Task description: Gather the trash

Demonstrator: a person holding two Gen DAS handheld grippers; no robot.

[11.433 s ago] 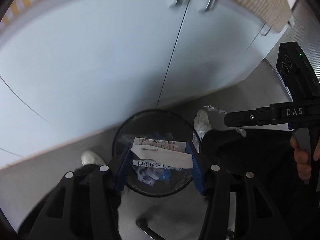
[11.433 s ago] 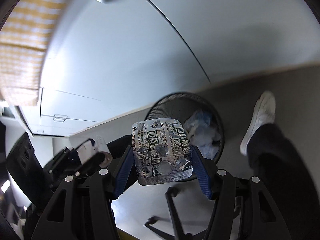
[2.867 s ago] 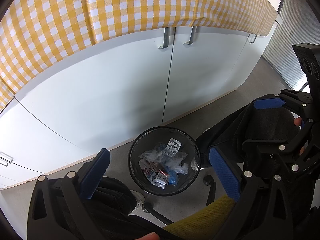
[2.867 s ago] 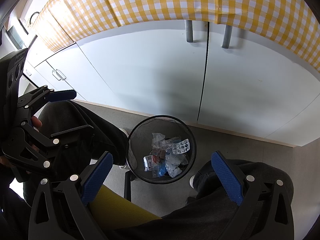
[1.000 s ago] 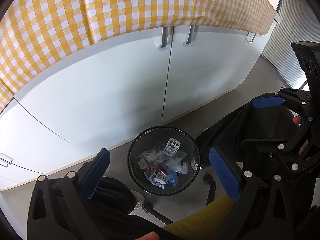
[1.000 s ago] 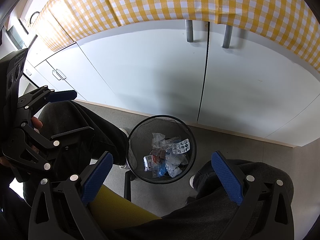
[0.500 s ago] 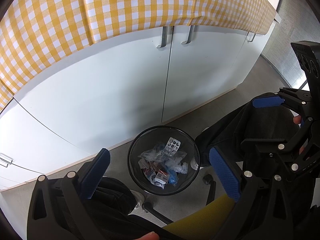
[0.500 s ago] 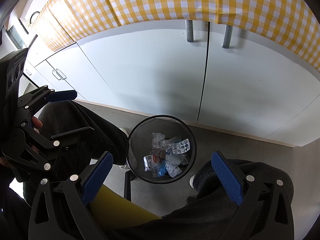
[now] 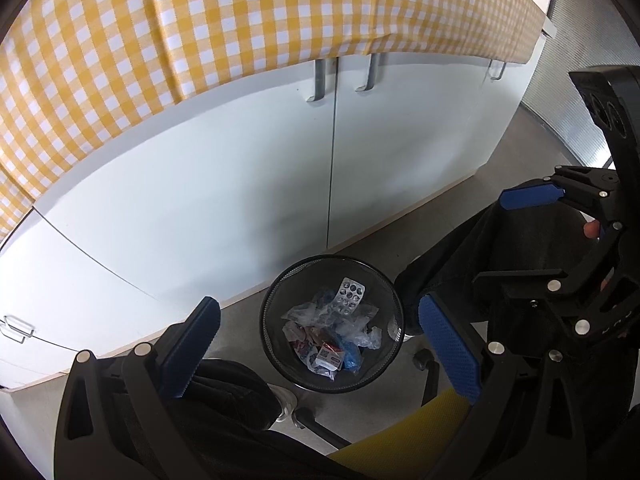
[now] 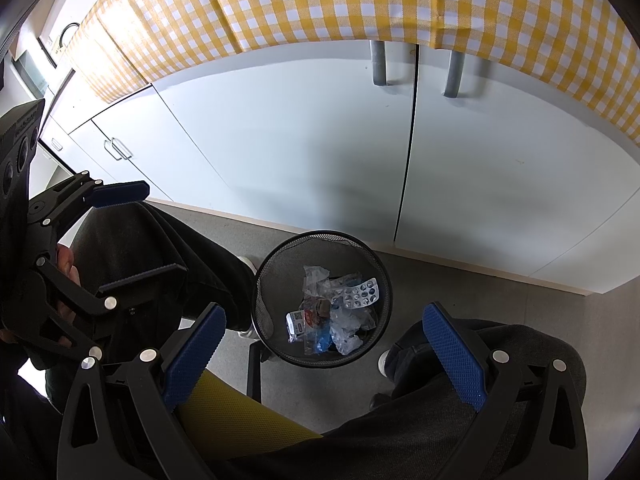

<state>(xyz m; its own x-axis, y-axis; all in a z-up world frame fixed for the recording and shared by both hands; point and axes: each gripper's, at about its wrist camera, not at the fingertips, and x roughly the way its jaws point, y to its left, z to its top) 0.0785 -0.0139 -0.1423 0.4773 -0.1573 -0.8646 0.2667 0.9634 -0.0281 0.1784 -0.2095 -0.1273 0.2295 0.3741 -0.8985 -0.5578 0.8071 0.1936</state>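
Observation:
A black mesh wastebasket (image 9: 280, 292) (image 10: 276, 276) stands on the grey floor below both grippers, between the person's legs. Inside lie a silver blister pack (image 9: 350, 290) (image 10: 360, 292), crumpled clear plastic (image 9: 316, 314) and a small printed packet (image 9: 330, 360) (image 10: 295, 320). My left gripper (image 9: 320, 346) is open high above the basket, nothing between its blue pads. My right gripper (image 10: 324, 354) is open too and holds nothing. Each gripper shows in the other's view: the right gripper (image 9: 516, 240) at the right edge, the left gripper (image 10: 132, 232) at the left edge.
White cabinet doors (image 9: 240, 184) (image 10: 312, 152) with metal handles rise behind the basket, under a yellow checked cloth (image 9: 200, 20) (image 10: 400, 0). The person's dark trouser legs (image 9: 460, 264) (image 10: 168, 248), a white shoe (image 9: 286, 400) and a yellow chair seat (image 10: 240, 420) fill the foreground.
Since 11.4 s ago both grippers let go of the paper slip and the blister pack, which lie in the basket, and rose. Over the last second nothing visibly moved.

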